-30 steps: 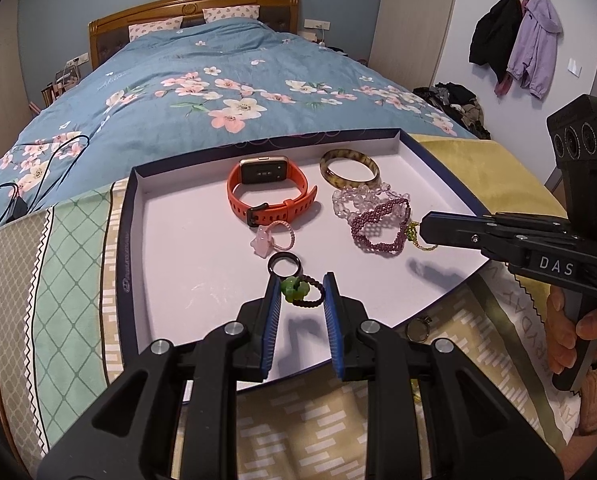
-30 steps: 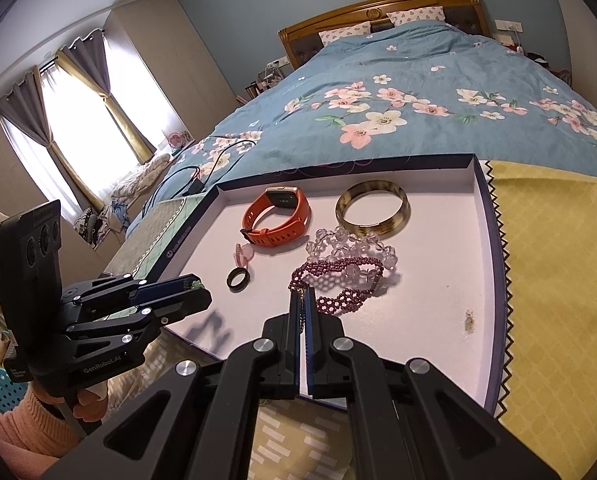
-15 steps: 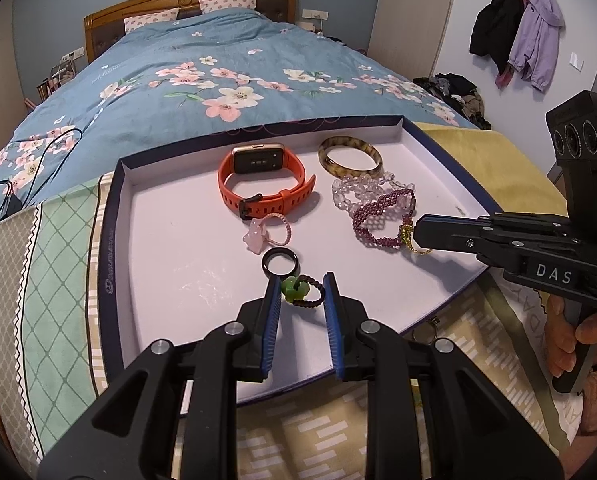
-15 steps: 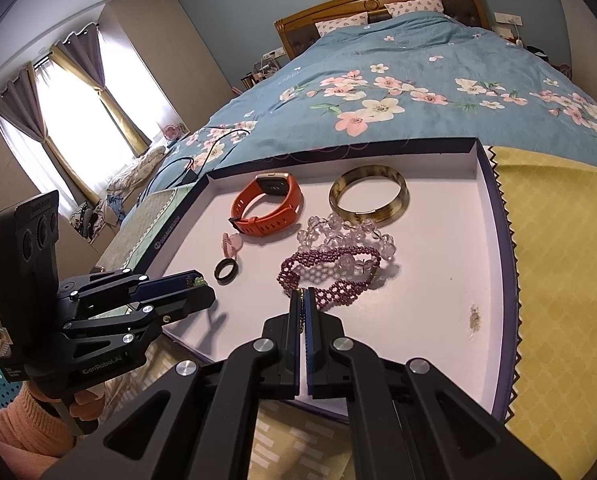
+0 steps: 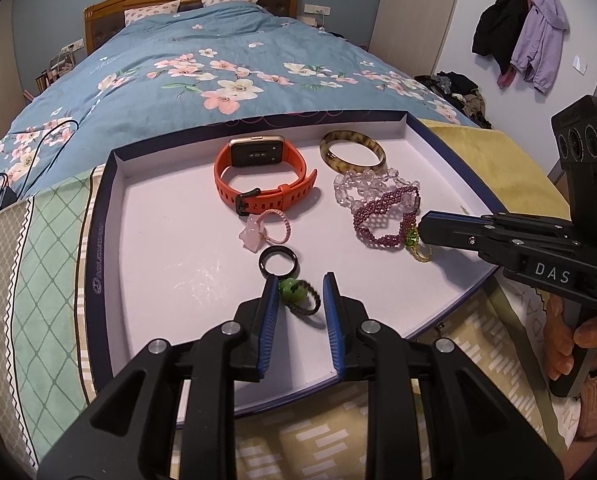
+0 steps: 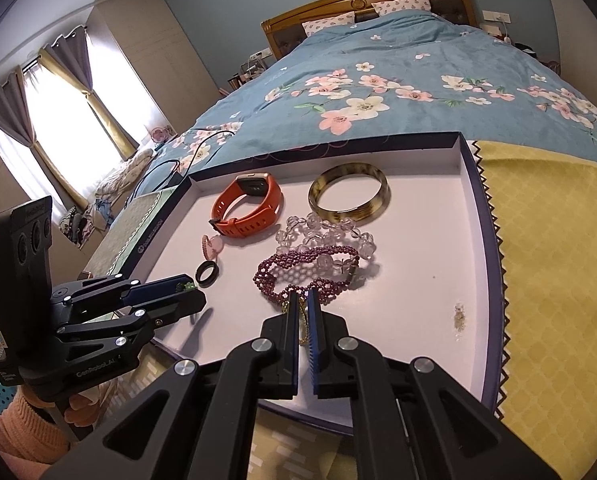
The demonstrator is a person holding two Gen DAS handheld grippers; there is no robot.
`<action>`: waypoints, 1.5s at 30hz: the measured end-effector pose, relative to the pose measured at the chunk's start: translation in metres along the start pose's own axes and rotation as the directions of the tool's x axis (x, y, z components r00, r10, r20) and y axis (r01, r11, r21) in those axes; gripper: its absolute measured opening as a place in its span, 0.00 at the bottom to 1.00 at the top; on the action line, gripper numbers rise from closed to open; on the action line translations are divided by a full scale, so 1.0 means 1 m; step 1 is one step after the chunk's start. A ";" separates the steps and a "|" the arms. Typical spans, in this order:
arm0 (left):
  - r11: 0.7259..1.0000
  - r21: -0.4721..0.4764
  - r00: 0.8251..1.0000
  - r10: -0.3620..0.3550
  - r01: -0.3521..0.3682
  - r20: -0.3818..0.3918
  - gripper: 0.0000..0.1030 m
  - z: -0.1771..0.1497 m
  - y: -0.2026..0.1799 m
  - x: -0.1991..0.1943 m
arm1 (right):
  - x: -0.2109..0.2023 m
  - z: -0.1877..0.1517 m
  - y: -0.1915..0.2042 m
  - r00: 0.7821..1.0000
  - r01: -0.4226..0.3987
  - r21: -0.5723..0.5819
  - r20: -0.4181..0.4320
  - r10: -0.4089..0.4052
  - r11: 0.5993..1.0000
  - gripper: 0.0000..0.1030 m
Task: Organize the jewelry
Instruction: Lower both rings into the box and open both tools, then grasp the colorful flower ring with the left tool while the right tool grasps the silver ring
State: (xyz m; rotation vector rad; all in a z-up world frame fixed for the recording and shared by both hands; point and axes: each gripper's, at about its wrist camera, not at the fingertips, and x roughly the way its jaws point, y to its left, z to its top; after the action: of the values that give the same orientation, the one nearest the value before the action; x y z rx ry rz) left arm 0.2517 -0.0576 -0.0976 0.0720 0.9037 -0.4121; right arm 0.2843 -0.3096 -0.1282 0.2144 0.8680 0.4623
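Wrist views over tray (shared)

A shallow tray is lying on a patterned cloth at the foot of the bed, and inside it, along the far wall, a smartwatch is sitting to the left of a bangle. Nearer than the bangle, a clear-bead bracelet is resting partly under a woven bead bracelet, with a small beaded ring just beside that one's near edge. In front of the smartwatch, a star-charm ring, a plain band ring and a charm ring are lying in a line running toward the near edge.
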 end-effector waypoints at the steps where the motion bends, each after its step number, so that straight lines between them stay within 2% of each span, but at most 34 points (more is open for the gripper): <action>1: 1.000 0.002 1.000 0.002 -0.002 0.003 0.22 0.001 -0.001 0.000 | 0.000 0.000 -0.001 1.000 0.001 0.001 0.001 -0.001 1.000 0.05; 6: 1.000 0.005 1.000 0.002 -0.002 0.022 0.22 0.001 -0.003 -0.004 | -0.004 0.001 -0.002 1.000 0.006 0.005 0.012 -0.006 1.000 0.05; 19: 0.998 0.042 0.993 0.045 -0.050 0.105 0.36 -0.003 -0.015 -0.033 | -0.017 0.002 -0.001 0.999 0.016 0.000 0.049 -0.016 1.000 0.15; 26: 0.998 0.037 0.991 0.047 -0.052 0.125 0.37 -0.008 -0.015 -0.047 | -0.027 -0.001 0.005 0.998 0.010 -0.015 0.064 -0.009 1.000 0.18; 29: 0.998 0.033 0.990 0.042 -0.047 0.138 0.37 -0.011 -0.015 -0.056 | -0.032 -0.003 0.007 0.998 0.004 -0.025 0.069 -0.002 1.000 0.25; 37: 0.999 0.031 0.983 0.017 -0.023 0.185 0.37 -0.023 -0.014 -0.088 | -0.051 -0.016 0.017 0.997 -0.023 -0.068 0.074 0.028 0.997 0.25; 41: 0.999 0.040 0.981 -0.006 -0.002 0.195 0.37 -0.034 -0.016 -0.101 | -0.054 -0.028 0.023 0.997 -0.044 -0.091 0.053 0.049 0.995 0.25; 45: 0.998 0.060 0.981 -0.023 0.011 0.193 0.38 -0.049 -0.020 -0.110 | -0.040 -0.044 0.036 0.999 -0.049 -0.131 -0.011 0.048 0.990 0.25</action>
State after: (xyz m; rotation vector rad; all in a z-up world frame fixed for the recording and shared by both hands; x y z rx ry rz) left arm 0.1471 -0.0294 -0.0407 0.0766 0.7008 -0.4535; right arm 0.2173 -0.2973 -0.1151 0.1126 0.8382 0.5637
